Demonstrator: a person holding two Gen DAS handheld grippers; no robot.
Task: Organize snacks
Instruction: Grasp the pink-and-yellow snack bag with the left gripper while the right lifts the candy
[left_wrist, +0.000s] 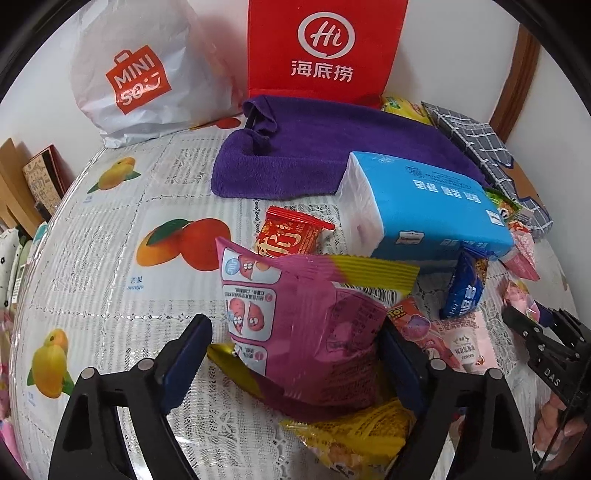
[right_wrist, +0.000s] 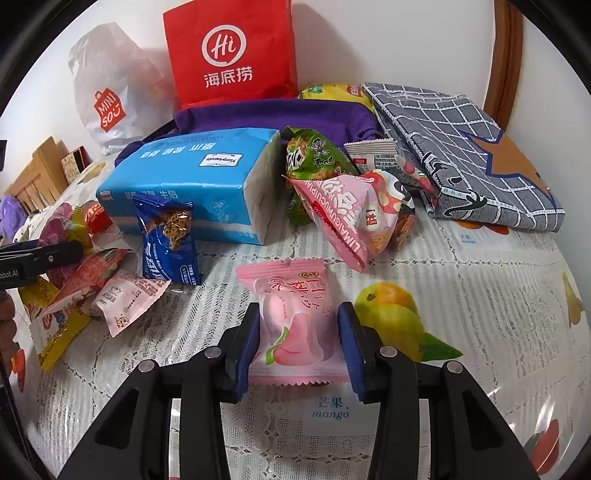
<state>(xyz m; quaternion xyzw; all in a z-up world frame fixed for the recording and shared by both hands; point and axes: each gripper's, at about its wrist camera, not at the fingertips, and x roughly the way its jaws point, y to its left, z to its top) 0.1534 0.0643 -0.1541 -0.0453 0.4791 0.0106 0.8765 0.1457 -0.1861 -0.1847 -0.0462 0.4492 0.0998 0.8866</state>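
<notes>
The biggest risk sits with the left tongs: they stand wide, and the purple-and-yellow snack bag between them is puffy and slick. Its right edge seems to meet the right finger, while a gap shows at the left finger, so I judge nothing is gripped yet. Closing off-centre could squirt the bag sideways into the pile to the right of the tongs, or pinch the yellow packet lying under it as well.

The tissue pack, ahead and right of the left tongs, has a blue cookie packet propped against it; a nudge would probably tip the packet.

The right tongs are part open around a pink peach sweet packet lying on the surface. Both pads look to be touching its sides, though whether it is firmly pinched I cannot tell. A loose hold here would likely let the small packet slide out on lifting.
</notes>
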